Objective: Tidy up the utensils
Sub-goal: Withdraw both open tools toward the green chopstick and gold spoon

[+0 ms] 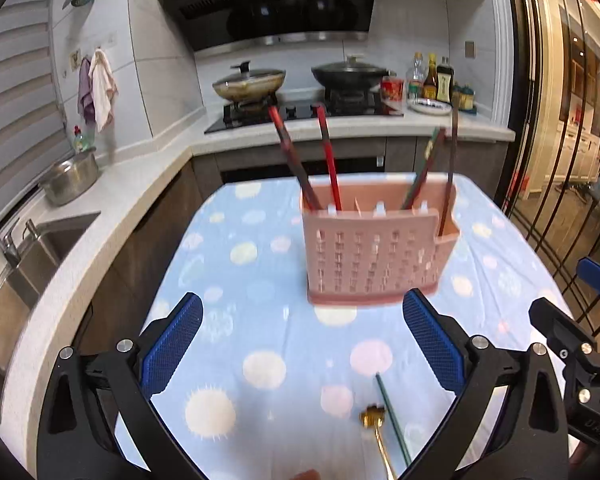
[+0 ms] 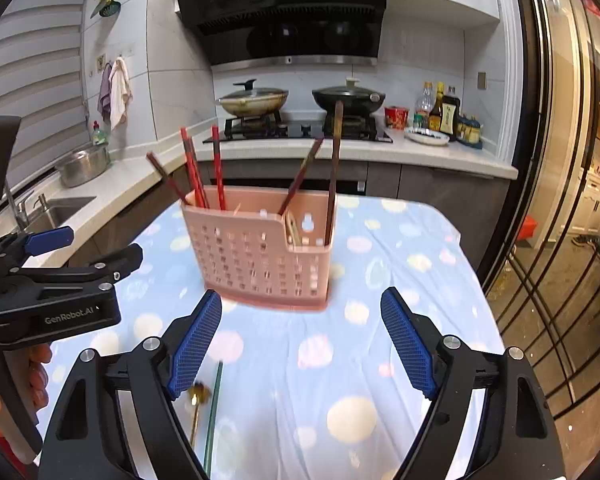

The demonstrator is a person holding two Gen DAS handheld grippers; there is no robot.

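A pink perforated utensil holder (image 1: 374,256) (image 2: 260,258) stands on the table with several red and brown chopsticks (image 1: 327,156) (image 2: 217,168) leaning in it. A green chopstick (image 1: 392,416) (image 2: 214,408) and a gold utensil (image 1: 374,420) (image 2: 198,398) lie on the cloth near me. My left gripper (image 1: 302,344) is open and empty, short of the holder. My right gripper (image 2: 302,340) is open and empty, also short of the holder. The left gripper (image 2: 52,272) shows at the left of the right wrist view, and the right gripper (image 1: 572,332) at the right edge of the left wrist view.
The table has a blue cloth with pastel dots (image 1: 260,320) (image 2: 400,280). A counter with a sink (image 1: 16,280) and steel pot (image 1: 70,176) runs along the left. A stove with two pans (image 1: 300,84) and bottles (image 1: 436,80) is behind. A glass door (image 2: 560,220) is on the right.
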